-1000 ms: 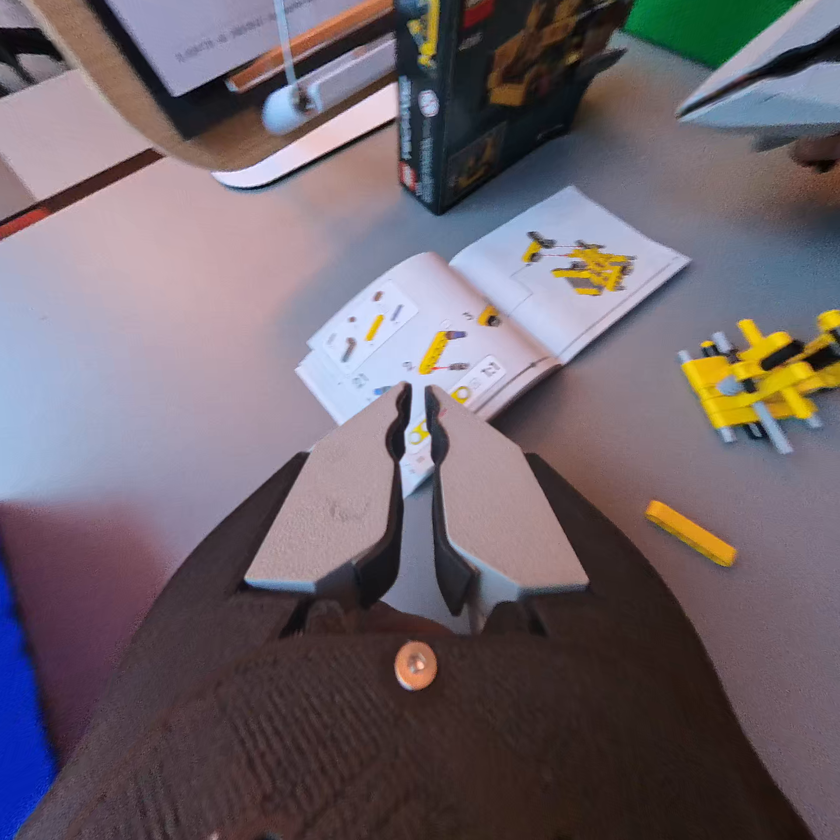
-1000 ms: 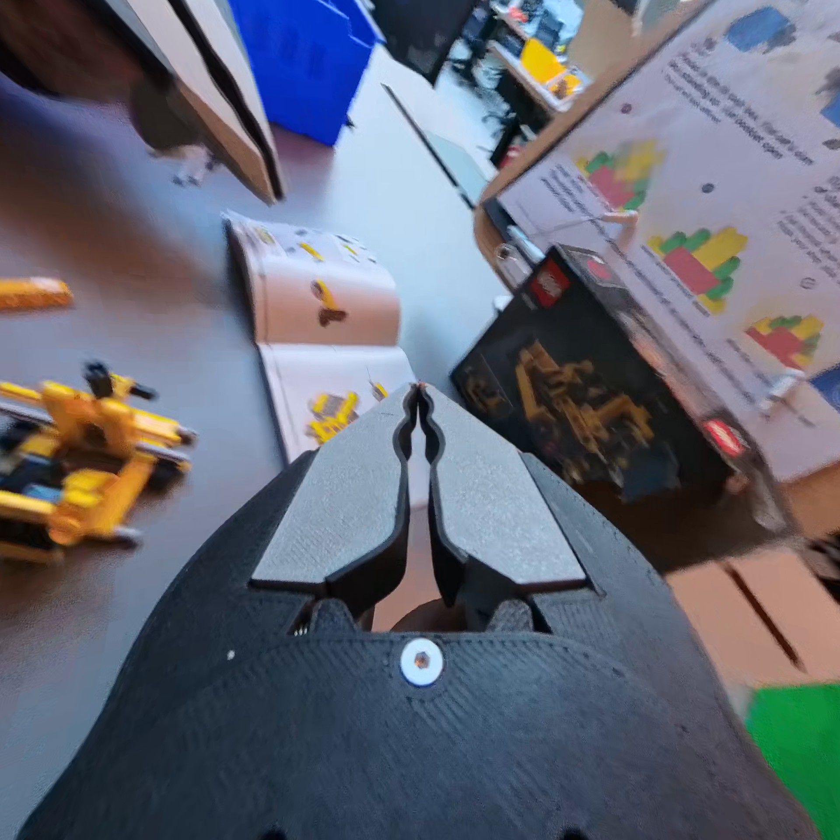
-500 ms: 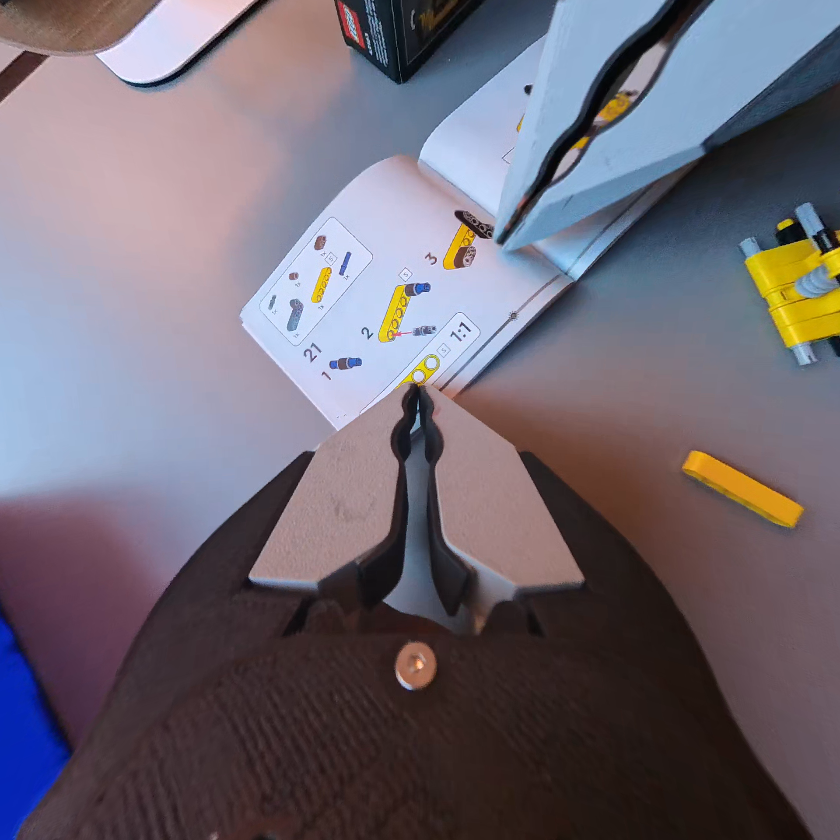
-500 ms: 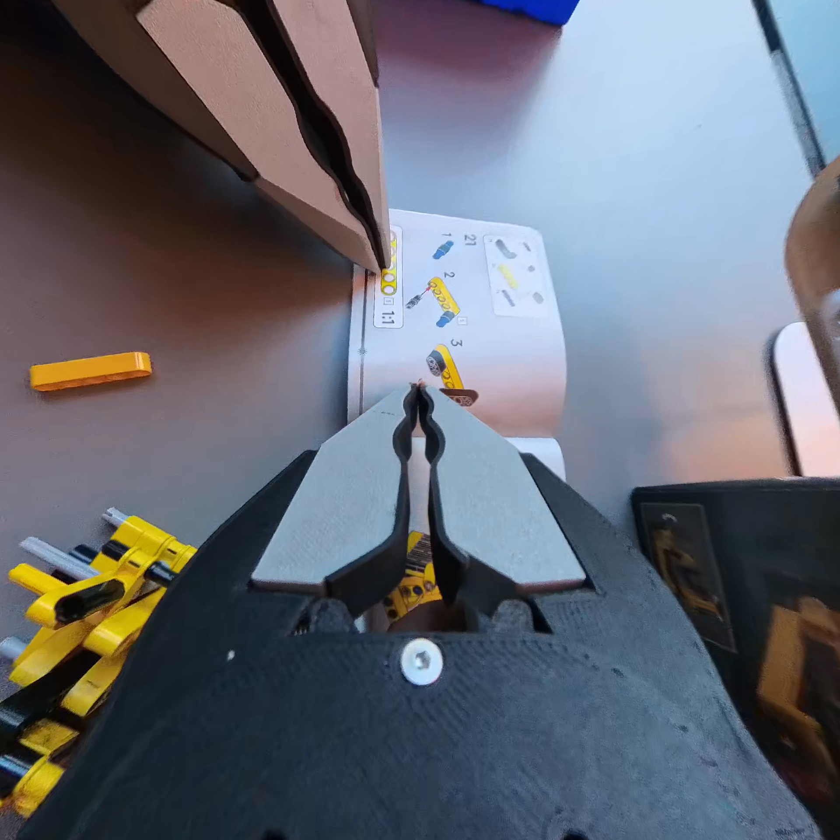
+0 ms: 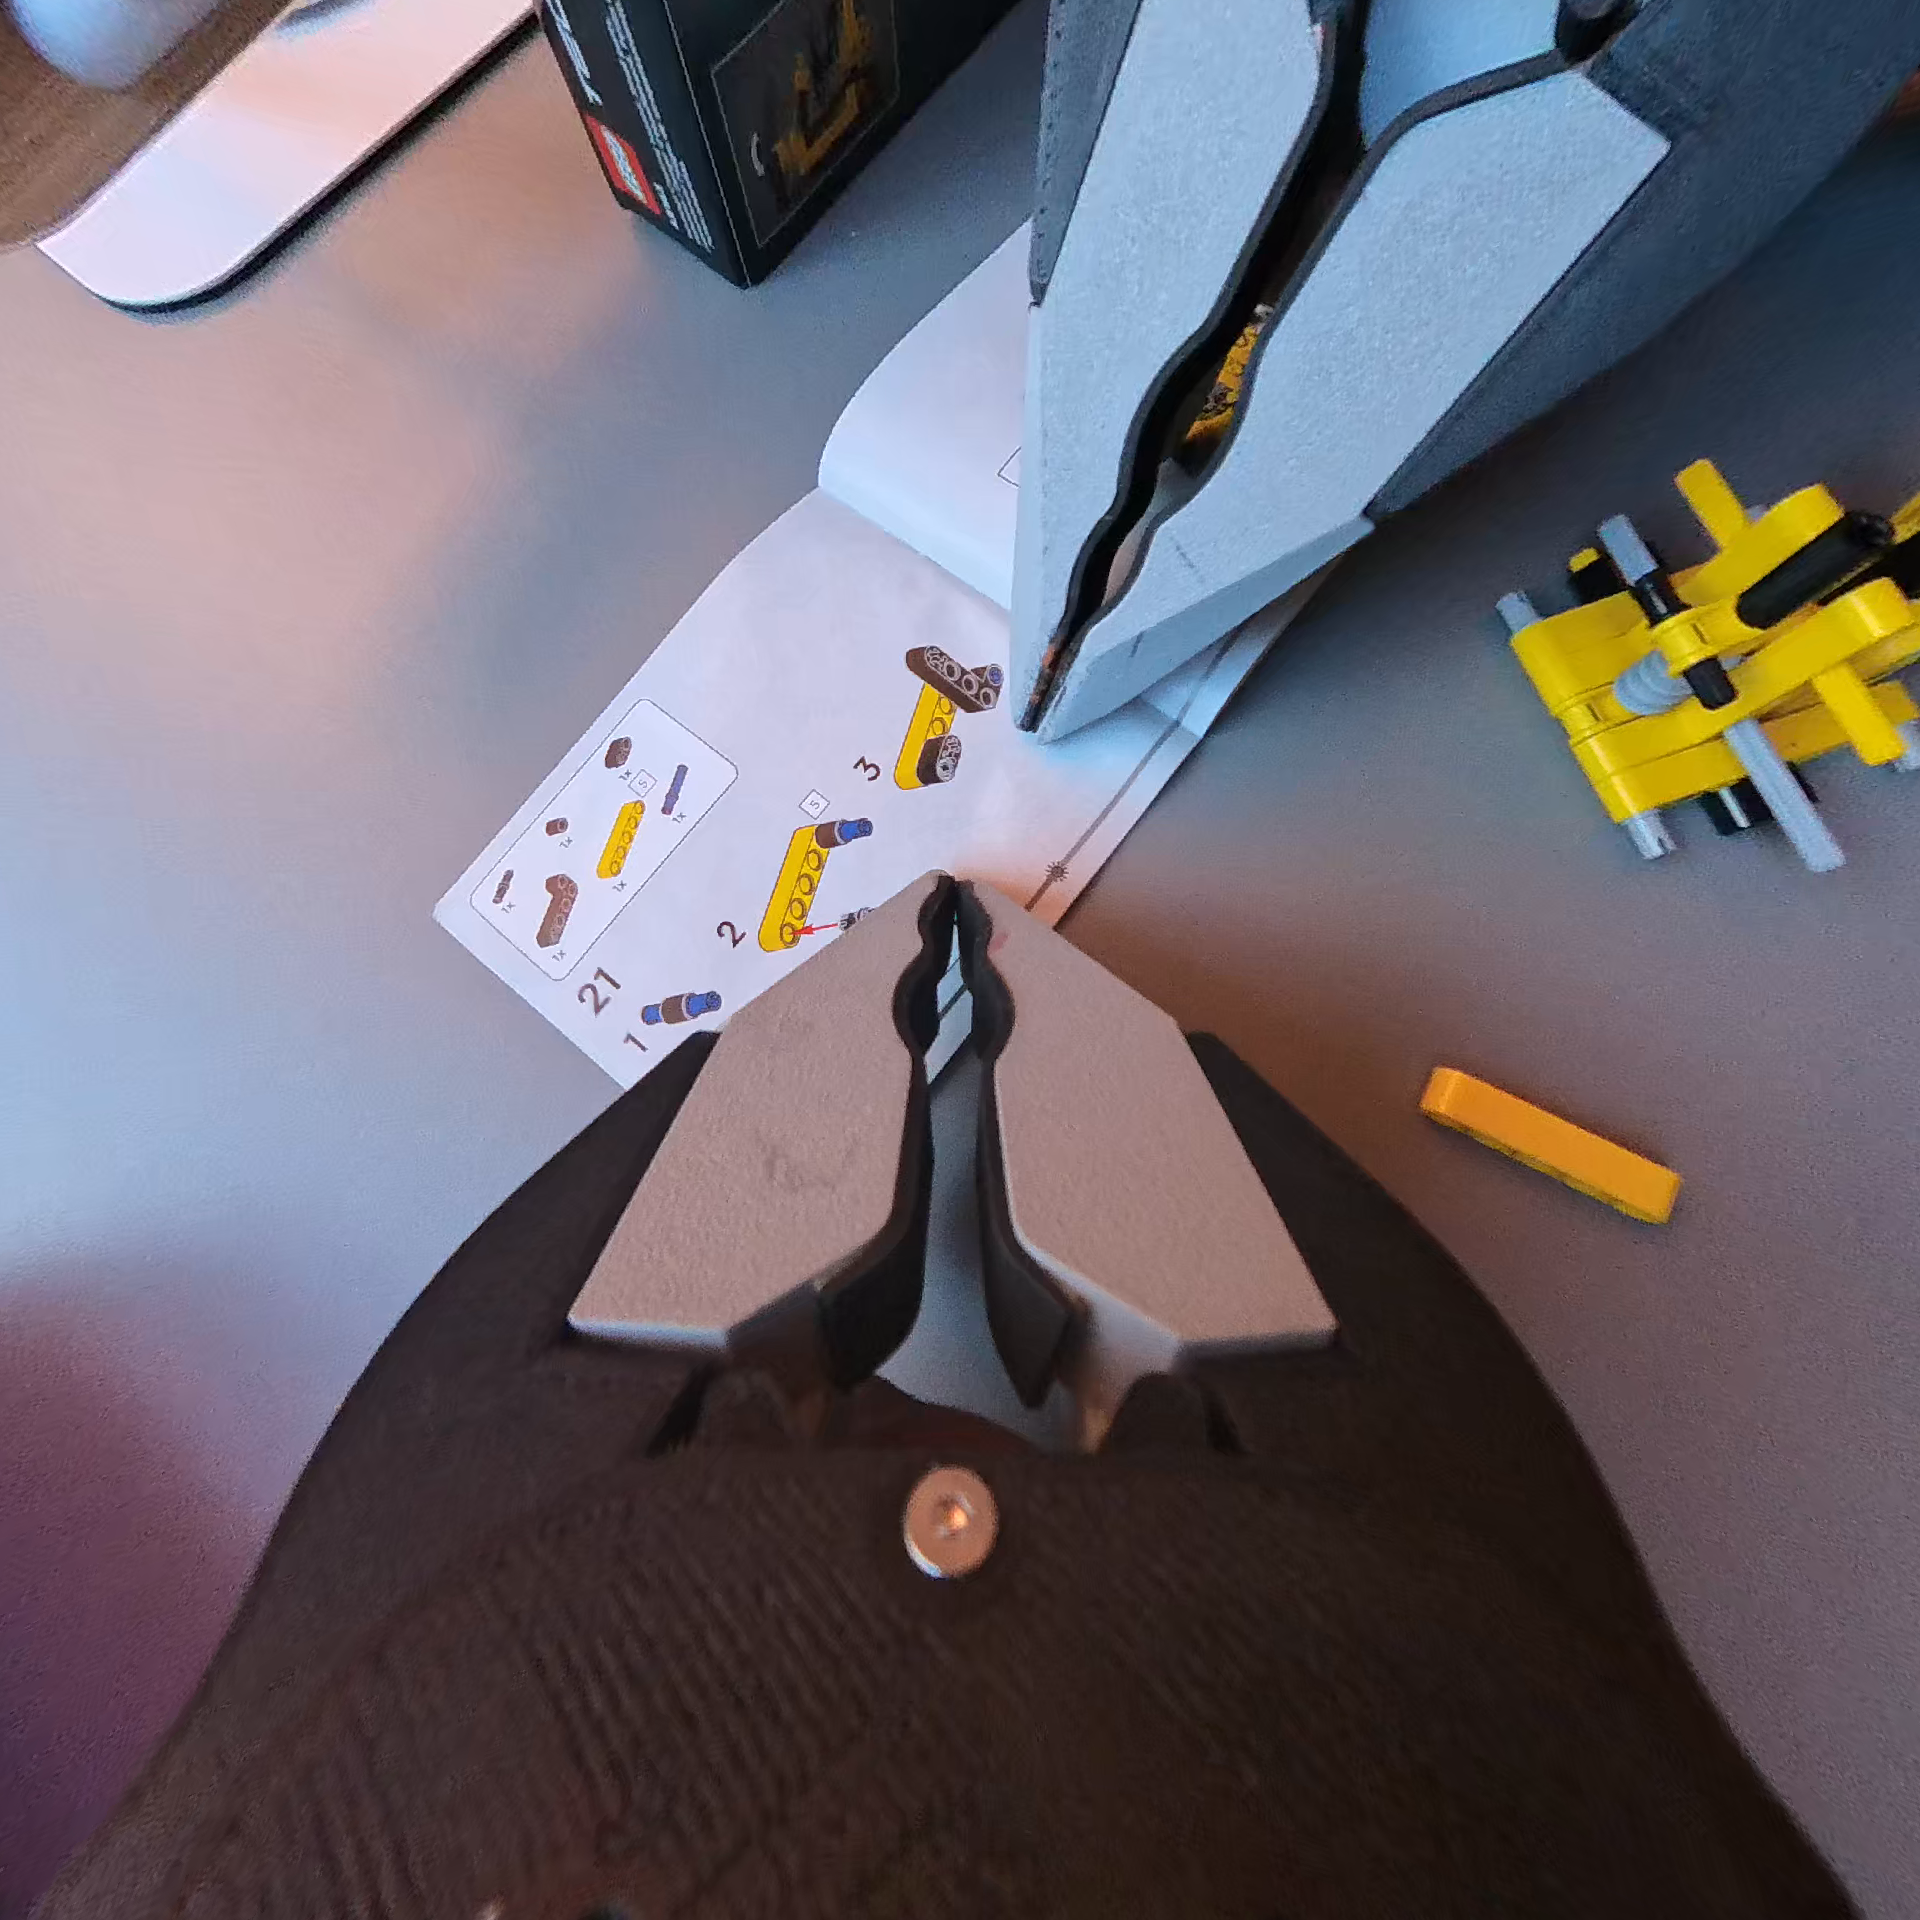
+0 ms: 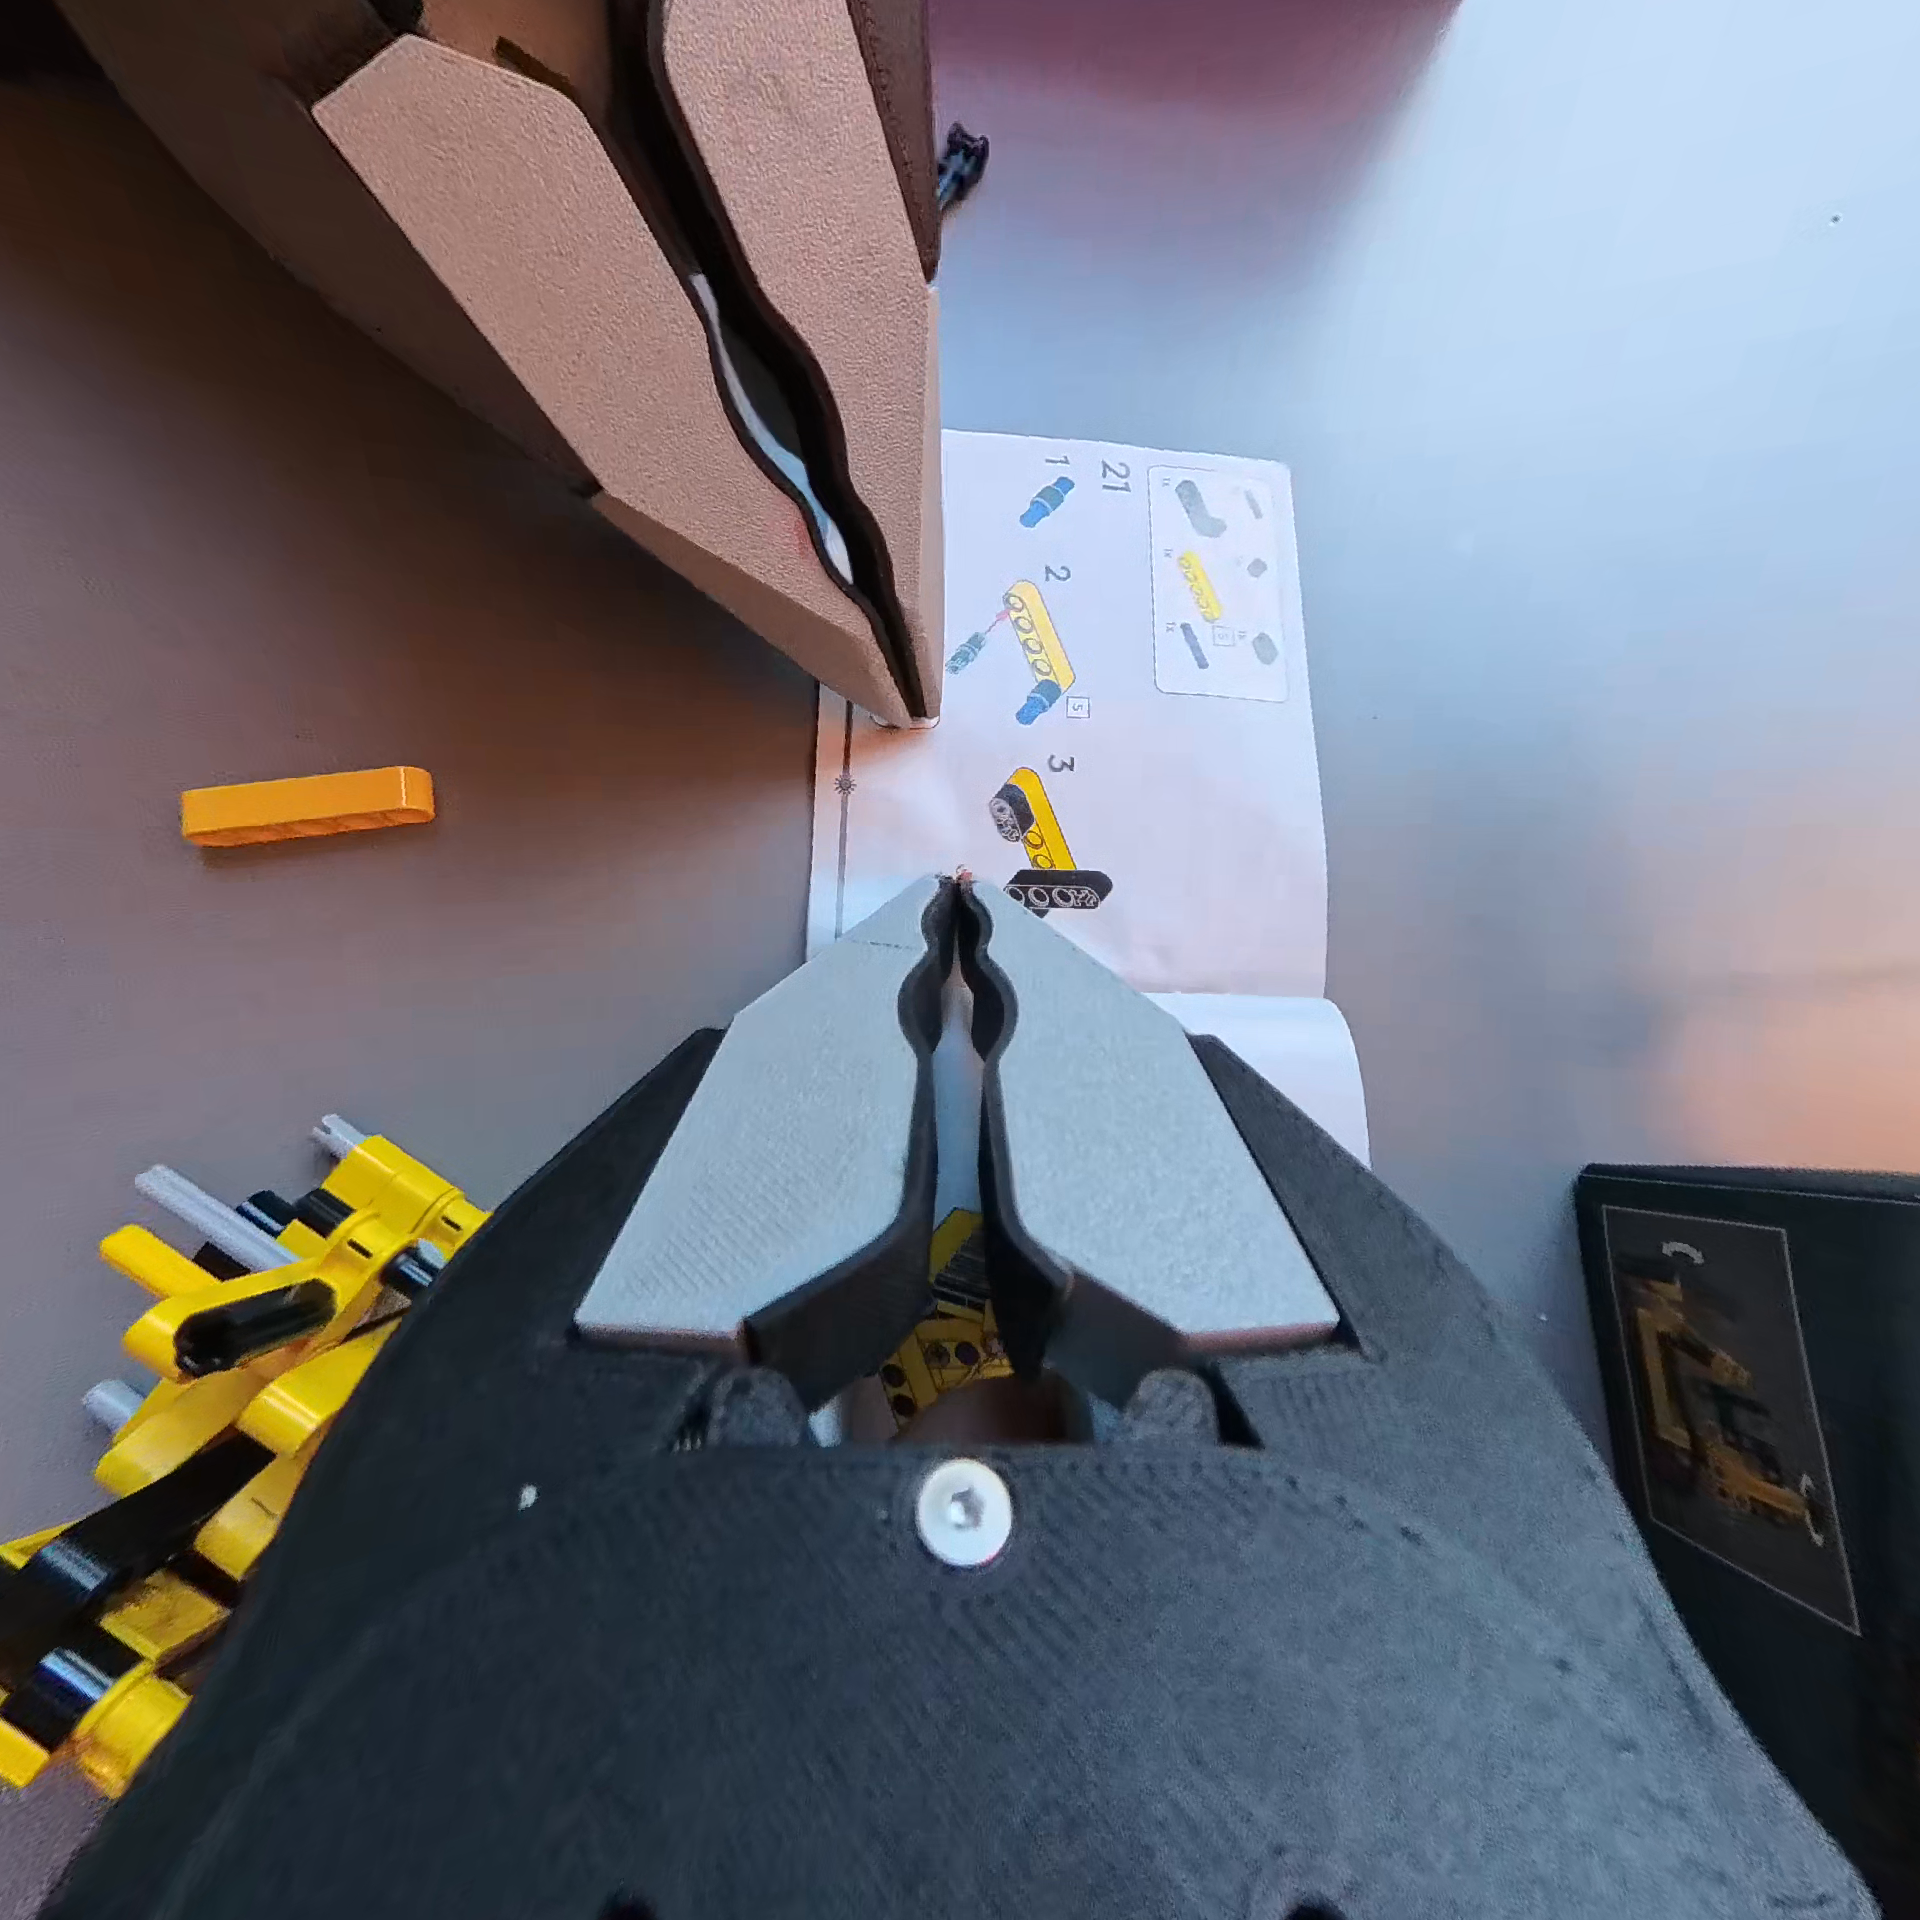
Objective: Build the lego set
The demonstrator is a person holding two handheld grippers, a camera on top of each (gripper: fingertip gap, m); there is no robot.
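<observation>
**2 closed grippers over the open instruction booklet**

The left gripper (image 5: 954,888) has its fingertips pressed together with nothing between them, tips over the near edge of the open instruction booklet (image 5: 769,727). The right gripper (image 6: 954,883) is likewise closed and empty, its tips over the same page near the printed step drawings. Each gripper shows in the other's view, pointing down at the booklet from the far side; whether either tip actually touches the paper is hard to tell.

The booklet lies flat on the grey table (image 5: 312,623). To its right in the left wrist view, a loose yellow beam (image 5: 1548,1143) lies alone on the table, well apart from the partly built yellow model (image 5: 1714,675), which has grey axles and black pieces. The dark set box (image 5: 748,114) stands beyond the booklet.
</observation>
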